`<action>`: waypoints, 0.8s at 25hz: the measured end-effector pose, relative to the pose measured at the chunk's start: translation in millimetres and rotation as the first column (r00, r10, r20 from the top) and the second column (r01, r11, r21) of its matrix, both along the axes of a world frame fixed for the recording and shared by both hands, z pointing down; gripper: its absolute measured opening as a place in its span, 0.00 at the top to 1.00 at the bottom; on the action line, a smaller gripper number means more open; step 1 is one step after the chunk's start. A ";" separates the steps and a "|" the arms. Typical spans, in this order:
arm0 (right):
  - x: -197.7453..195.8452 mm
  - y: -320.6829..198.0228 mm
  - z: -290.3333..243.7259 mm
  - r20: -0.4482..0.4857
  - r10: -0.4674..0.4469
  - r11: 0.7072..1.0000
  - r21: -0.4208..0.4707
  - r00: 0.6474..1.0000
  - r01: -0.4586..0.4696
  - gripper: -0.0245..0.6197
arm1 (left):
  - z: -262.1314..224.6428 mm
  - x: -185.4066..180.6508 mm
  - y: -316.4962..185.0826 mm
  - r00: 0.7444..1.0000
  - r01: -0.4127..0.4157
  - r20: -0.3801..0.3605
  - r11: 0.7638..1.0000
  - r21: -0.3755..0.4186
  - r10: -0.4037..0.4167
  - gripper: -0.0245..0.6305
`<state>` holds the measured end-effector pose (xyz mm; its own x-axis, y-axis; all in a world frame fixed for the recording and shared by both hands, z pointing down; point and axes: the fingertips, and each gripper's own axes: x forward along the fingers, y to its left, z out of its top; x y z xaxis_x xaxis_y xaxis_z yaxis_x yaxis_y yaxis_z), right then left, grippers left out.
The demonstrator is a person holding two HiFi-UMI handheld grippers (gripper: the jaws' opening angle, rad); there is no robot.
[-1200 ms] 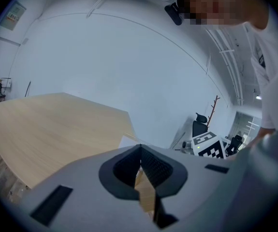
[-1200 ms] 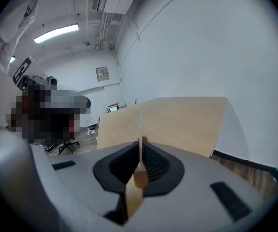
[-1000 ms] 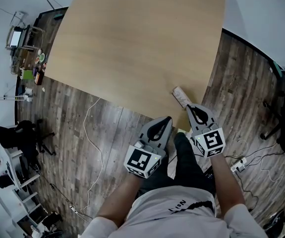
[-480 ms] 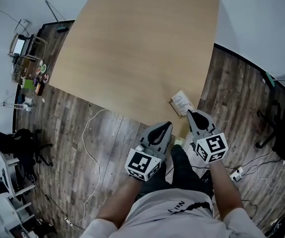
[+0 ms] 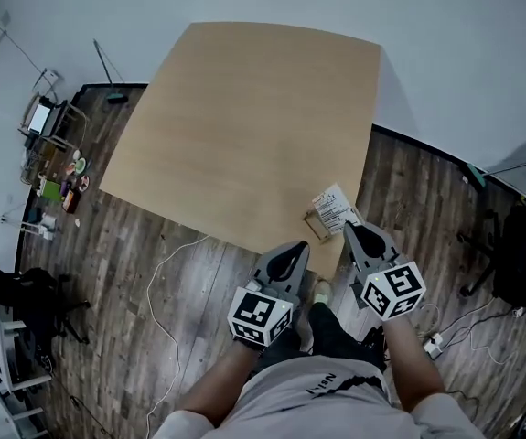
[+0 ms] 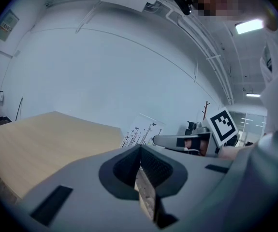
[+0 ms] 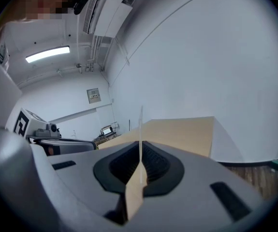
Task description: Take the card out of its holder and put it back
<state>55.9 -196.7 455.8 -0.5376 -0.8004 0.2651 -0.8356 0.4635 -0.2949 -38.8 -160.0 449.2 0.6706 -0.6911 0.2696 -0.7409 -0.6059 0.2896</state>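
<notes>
A white printed card (image 5: 335, 208) stands tilted at the near right corner of the table (image 5: 244, 126), beside a small wooden holder (image 5: 315, 227). Whether its lower edge sits in the holder's slot is hidden. My right gripper (image 5: 355, 231) is shut on the card, which rises edge-on as a thin white line (image 7: 140, 129) from its jaws. My left gripper (image 5: 295, 251) hangs shut off the table's near edge, left of the holder, with nothing in it. In the left gripper view the card (image 6: 139, 131) shows its print next to the right gripper (image 6: 180, 141).
The person's legs and a shoe (image 5: 321, 293) are below the grippers on the wood floor. A white cable (image 5: 157, 273) trails on the floor at left. Shelving with clutter (image 5: 52, 154) is far left, a dark chair (image 5: 523, 254) at right.
The head view has pulled back, so the whole table now shows. The card, first seen nearly edge-on, now shows its printed face, with the right gripper still at its near edge.
</notes>
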 end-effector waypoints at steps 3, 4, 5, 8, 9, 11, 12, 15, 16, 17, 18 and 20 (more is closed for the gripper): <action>1.1 3.3 -27.3 0.000 0.014 1.000 0.026 1.000 -0.014 0.92 | -18.4 -2.4 1.2 1.000 0.001 0.000 1.000 0.009 -0.001 0.94; 0.4 5.2 -36.1 0.002 0.017 0.999 0.033 1.000 -0.017 0.92 | -25.6 -3.7 2.2 1.000 0.000 -0.002 1.000 0.016 0.000 0.94; -0.7 7.3 -44.4 0.004 0.020 0.999 0.040 1.000 -0.021 0.92 | -32.8 -5.2 3.2 1.000 -0.001 -0.005 1.000 0.023 0.001 0.94; -5.5 12.6 -66.0 0.001 0.025 0.998 0.064 1.000 -0.025 0.92 | -54.9 -9.7 4.3 1.000 -0.003 -0.026 0.999 0.049 0.005 0.94; -7.5 14.3 -72.3 -0.001 0.025 0.997 0.072 1.000 -0.025 0.92 | -63.3 -11.2 4.4 0.999 -0.006 -0.037 0.998 0.063 0.008 0.94; -11.7 18.8 -84.7 -0.001 0.025 0.996 0.089 1.000 -0.025 0.92 | -81.0 -14.4 6.5 0.998 -0.014 -0.063 0.996 0.093 0.020 0.94; -13.3 21.5 -91.2 0.001 0.026 0.995 0.098 1.000 -0.026 0.92 | -89.2 -15.7 8.2 0.997 -0.018 -0.073 0.994 0.107 0.026 0.94; -14.3 29.3 -109.3 0.011 0.032 0.991 0.126 0.999 -0.034 0.92 | -107.2 -17.0 13.5 0.996 -0.026 -0.086 0.991 0.133 0.038 0.94; -14.5 31.9 -114.2 0.012 0.033 0.990 0.135 0.999 -0.035 0.92 | -111.4 -17.1 15.3 0.995 -0.027 -0.090 0.990 0.139 0.040 0.94; -15.2 34.8 -118.4 0.012 0.034 0.989 0.144 0.999 -0.035 0.92 | -115.0 -17.5 17.4 0.995 -0.028 -0.093 0.989 0.144 0.042 0.94; -16.5 38.1 -122.1 0.010 0.033 0.988 0.151 0.999 -0.035 0.92 | -118.1 -18.3 19.9 0.994 -0.029 -0.096 0.989 0.148 0.043 0.94; -19.9 44.0 -127.7 0.008 0.032 0.986 0.161 0.999 -0.033 0.92 | -123.1 -20.5 24.0 0.994 -0.028 -0.098 0.988 0.154 0.044 0.94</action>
<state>36.0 -152.7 328.2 -0.5115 -0.8497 0.1281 -0.8496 0.4778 -0.2233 -59.3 -136.0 326.0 0.7141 -0.6938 0.0932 -0.6896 -0.6744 0.2638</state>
